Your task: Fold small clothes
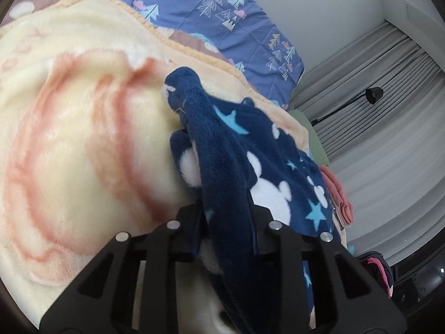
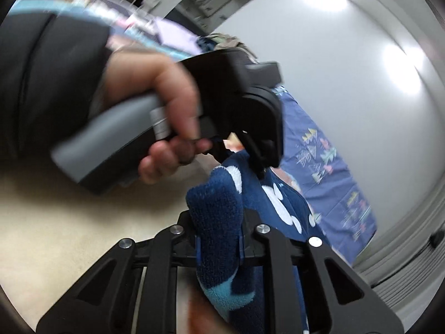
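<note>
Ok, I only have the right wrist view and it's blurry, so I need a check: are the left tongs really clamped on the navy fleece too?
Observer: Yes. In the left wrist view the left tongs are shut on a bunched fold of the navy fleece garment.
Operator: What is under it on that side?
Observer: A cream plush blanket with pink ring markings; the garment drapes across it.
Operator: Any other clothes nearby?
Observer: A pink folded piece lies at the blanket's far edge, beyond the garment.
Operator: And my side?
Observer: The right tongs are shut on another thick fold of the same garment.
</note>
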`<state>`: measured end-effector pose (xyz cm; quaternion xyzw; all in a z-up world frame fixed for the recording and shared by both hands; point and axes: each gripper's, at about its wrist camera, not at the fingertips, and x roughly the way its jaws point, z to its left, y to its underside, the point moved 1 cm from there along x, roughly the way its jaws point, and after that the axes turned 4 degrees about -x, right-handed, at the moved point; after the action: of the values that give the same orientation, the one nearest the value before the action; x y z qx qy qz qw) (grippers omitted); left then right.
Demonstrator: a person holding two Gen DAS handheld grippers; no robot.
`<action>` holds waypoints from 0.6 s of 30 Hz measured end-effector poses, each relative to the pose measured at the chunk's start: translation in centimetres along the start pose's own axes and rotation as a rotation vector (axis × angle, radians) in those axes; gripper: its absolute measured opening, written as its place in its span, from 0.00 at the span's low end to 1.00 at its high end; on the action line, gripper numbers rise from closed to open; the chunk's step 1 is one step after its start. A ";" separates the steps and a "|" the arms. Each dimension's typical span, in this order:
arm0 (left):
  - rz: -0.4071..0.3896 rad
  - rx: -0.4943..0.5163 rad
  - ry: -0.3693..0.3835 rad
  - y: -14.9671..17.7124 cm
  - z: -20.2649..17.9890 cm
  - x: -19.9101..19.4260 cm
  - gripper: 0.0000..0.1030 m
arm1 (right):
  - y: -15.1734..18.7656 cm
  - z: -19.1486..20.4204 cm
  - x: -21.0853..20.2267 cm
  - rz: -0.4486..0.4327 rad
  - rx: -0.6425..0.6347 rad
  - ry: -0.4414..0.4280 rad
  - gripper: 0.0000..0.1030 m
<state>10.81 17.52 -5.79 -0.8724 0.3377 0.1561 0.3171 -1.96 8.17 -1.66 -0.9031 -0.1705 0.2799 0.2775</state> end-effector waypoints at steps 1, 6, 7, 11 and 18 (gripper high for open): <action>-0.008 0.007 0.001 -0.2 -0.6 -0.2 0.25 | -0.1 -0.7 -0.3 -0.005 0.025 -0.001 0.17; -0.034 0.082 -0.023 -1.4 -5.5 -1.3 0.24 | -0.5 -4.8 -2.2 -0.047 0.188 -0.018 0.17; -0.033 0.092 -0.027 -1.6 -6.3 -1.4 0.24 | -0.4 -6.0 -2.8 -0.057 0.239 -0.024 0.17; -0.033 0.158 -0.048 -2.4 -11.2 -0.9 0.24 | 0.6 -10.9 -4.7 -0.089 0.421 -0.050 0.17; 0.002 0.330 -0.102 -2.2 -21.3 3.1 0.25 | 5.8 -18.4 -7.4 -0.153 0.705 -0.052 0.17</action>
<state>15.86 3.20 9.68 -0.7991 0.3431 0.1432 0.4725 4.16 -7.34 10.64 -0.7290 -0.1375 0.3226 0.5878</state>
